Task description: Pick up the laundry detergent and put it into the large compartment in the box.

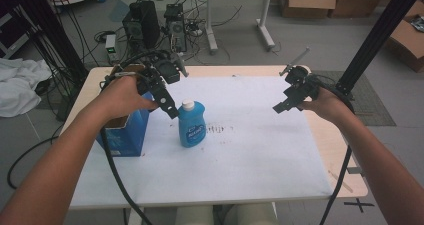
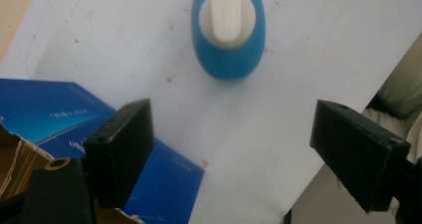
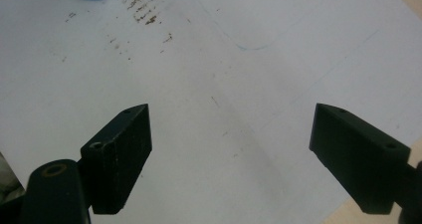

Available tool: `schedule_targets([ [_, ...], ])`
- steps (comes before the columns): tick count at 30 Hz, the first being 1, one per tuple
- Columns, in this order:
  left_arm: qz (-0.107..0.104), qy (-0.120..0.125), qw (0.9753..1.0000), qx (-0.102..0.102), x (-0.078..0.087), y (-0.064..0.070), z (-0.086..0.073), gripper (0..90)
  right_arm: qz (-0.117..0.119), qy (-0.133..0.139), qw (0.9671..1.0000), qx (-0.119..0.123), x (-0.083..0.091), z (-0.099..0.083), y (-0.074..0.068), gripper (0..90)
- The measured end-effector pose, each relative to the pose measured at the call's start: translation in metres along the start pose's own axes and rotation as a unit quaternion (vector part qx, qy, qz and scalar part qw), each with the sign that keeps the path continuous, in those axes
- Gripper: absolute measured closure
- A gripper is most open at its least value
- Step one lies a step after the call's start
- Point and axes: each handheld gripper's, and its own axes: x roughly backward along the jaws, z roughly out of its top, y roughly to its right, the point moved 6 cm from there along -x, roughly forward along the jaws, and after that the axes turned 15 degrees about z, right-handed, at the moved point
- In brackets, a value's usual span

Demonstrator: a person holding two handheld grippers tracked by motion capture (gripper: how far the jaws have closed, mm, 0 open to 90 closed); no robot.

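**Blue bottle upright on the white sheet, both grippers held open above the table**

The blue bottle (image 1: 192, 123) stands upright on the white sheet (image 1: 260, 150) that covers the table (image 1: 340, 155), left of the sheet's middle. Its body is translucent blue plastic, oval when seen from above, and carries a pale label on the face toward the person. A white cap (image 2: 227, 17) closes its neck; in the left gripper view the cap appears as a rounded disc with a raised flat spout across it.

The left gripper (image 1: 167, 102) is held in the air just to the left of the bottle, its black jaws wide apart and holding nothing; the bottle lies ahead of them, untouched. The right gripper (image 1: 285, 105) is held well apart from the bottle, over the right part of the sheet, its jaws likewise spread and empty.

An open blue cardboard box (image 1: 125, 132) stands at the sheet's left edge, just beside the bottle and directly under the left hand (image 1: 127, 92). A patch of small brown stains (image 1: 217, 130) marks the sheet to the right of the bottle. Nothing stands between the left gripper's jaws and the bottle.
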Motion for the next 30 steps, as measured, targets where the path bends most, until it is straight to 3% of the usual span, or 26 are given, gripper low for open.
schedule_targets([
  [4, 0.001, 0.008, 0.9999, 0.007, 0.002, 0.0, 0.01, 18.3, -0.001, 0.001, 1.0, 0.004, 0.001, 0.0, 0.0, 16.8],
  [12, -0.003, 0.007, 1.0, -0.005, -0.002, 0.006, 0.029, 18.1, -0.002, 0.004, 1.0, 0.003, 0.004, -0.002, 0.0, 16.8],
  [30, 0.002, 0.001, 0.9999, -0.016, -0.025, 0.009, 0.05, 18.4, 0.0, 0.005, 1.0, 0.002, 0.003, -0.003, 0.003, 16.8],
])
